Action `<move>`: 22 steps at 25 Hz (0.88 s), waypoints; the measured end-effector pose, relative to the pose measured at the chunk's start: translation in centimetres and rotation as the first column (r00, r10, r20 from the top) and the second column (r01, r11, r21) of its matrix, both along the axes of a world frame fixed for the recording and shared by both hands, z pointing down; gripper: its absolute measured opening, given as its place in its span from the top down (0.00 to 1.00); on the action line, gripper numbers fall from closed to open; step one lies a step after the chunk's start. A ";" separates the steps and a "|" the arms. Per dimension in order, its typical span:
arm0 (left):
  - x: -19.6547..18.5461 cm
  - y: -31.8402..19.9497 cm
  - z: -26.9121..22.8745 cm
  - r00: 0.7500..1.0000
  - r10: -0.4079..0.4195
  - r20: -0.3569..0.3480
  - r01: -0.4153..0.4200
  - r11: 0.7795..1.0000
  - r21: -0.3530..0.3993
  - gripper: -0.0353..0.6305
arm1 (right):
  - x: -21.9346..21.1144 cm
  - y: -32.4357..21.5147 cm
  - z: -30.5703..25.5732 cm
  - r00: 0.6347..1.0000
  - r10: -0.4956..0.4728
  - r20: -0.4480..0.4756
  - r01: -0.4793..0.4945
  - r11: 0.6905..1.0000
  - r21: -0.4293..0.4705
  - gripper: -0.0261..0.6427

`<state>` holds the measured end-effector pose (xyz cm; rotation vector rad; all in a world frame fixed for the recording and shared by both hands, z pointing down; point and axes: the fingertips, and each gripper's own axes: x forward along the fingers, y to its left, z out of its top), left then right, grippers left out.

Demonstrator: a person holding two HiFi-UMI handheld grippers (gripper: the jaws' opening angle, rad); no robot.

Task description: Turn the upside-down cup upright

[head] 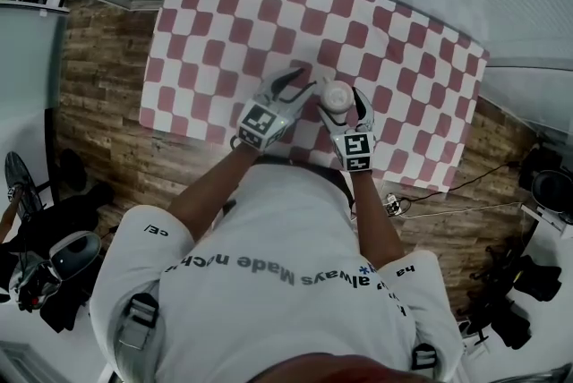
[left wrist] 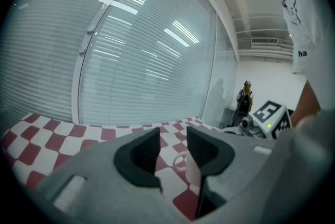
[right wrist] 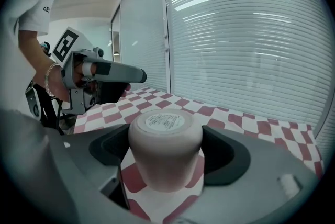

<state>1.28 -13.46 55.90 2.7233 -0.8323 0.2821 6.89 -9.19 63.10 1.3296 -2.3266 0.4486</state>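
Both sides of the upside-down cup (right wrist: 165, 136) are being squeezed by the right claw (right wrist: 166, 154), holding it clear of the tabletop (head: 407, 41) for flipping; the left claw (left wrist: 172, 154) is waiting released nearby.

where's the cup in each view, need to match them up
Head view: cup at centre, in the right gripper.
Left gripper view: pale sliver, low centre, seen past the jaws.
Right gripper view: centre, base up, between the jaws.
Shared landmark: red-and-white checked cloth.
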 end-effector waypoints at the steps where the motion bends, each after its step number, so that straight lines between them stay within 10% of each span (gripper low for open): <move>1: 0.0 0.0 -0.8 1.000 -0.002 -0.009 0.002 1.000 0.011 0.71 | 0.1 0.0 -0.8 1.000 -0.001 -0.002 0.001 1.000 0.005 0.33; 22: -2.3 0.0 -17.0 0.989 -0.083 -0.125 0.096 0.990 0.102 0.71 | 1.5 -0.1 -21.5 0.999 0.030 -0.036 -0.023 0.985 0.168 0.33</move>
